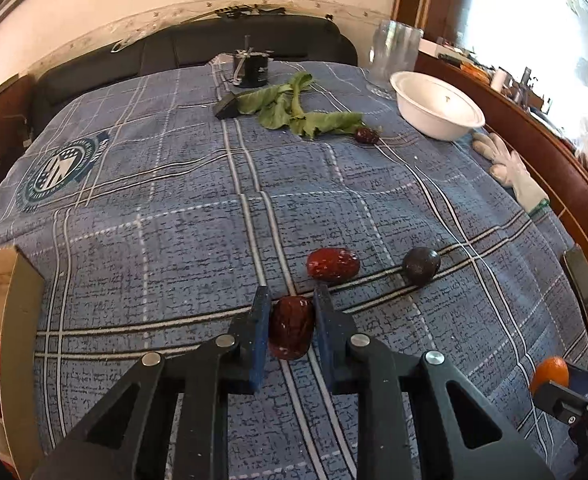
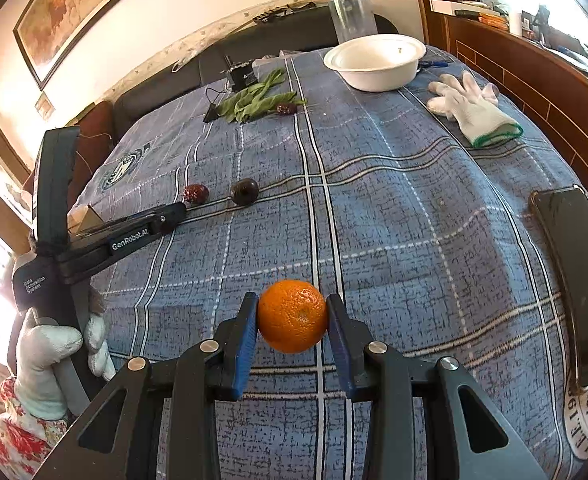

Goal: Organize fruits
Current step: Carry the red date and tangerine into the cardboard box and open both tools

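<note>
My left gripper (image 1: 292, 304) is shut on a dark red date (image 1: 290, 332), held just above the blue plaid cloth. A second red date (image 1: 333, 264) and a dark round fruit (image 1: 421, 266) lie just beyond it; they also show in the right wrist view as the date (image 2: 195, 193) and the dark fruit (image 2: 244, 191). A third date (image 1: 366, 135) lies by the green leaves (image 1: 294, 110). My right gripper (image 2: 292, 308) is shut on an orange (image 2: 292, 316), which shows at the right edge of the left wrist view (image 1: 549, 374). The left gripper (image 2: 170, 214) appears at the left of the right wrist view.
A white bowl (image 1: 433, 120) stands at the far right, also in the right wrist view (image 2: 373, 76), with a clear glass (image 1: 393, 56) behind it. White gloves (image 2: 473, 108) lie to the right. A box (image 1: 10, 320) with red fruits is at left. A dark phone (image 2: 573, 272) lies at right.
</note>
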`<action>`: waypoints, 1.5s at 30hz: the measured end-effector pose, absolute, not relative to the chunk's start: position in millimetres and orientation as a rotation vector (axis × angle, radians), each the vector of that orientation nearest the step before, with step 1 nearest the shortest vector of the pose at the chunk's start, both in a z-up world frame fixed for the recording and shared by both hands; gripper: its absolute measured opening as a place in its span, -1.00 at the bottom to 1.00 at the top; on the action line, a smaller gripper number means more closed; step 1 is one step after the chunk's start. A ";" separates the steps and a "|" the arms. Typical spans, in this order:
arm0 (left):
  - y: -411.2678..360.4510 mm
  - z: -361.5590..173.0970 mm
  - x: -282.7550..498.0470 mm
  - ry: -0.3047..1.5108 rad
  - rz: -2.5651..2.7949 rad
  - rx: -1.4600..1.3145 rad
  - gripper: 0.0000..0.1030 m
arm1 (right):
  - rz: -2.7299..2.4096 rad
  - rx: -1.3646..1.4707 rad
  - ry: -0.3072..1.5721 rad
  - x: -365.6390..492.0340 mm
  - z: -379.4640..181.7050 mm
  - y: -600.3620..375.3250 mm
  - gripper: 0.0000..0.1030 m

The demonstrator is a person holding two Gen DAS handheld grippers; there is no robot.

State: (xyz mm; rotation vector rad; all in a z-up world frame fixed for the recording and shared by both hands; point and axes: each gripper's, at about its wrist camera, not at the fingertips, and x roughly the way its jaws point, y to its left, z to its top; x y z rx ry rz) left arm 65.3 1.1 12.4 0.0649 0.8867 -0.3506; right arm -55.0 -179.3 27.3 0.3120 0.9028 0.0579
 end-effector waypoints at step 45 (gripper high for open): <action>331.0 34.5 -60.8 0.898 0.204 -0.379 -0.59 | 0.730 -0.201 0.898 -53.9 40.7 191.4 -0.26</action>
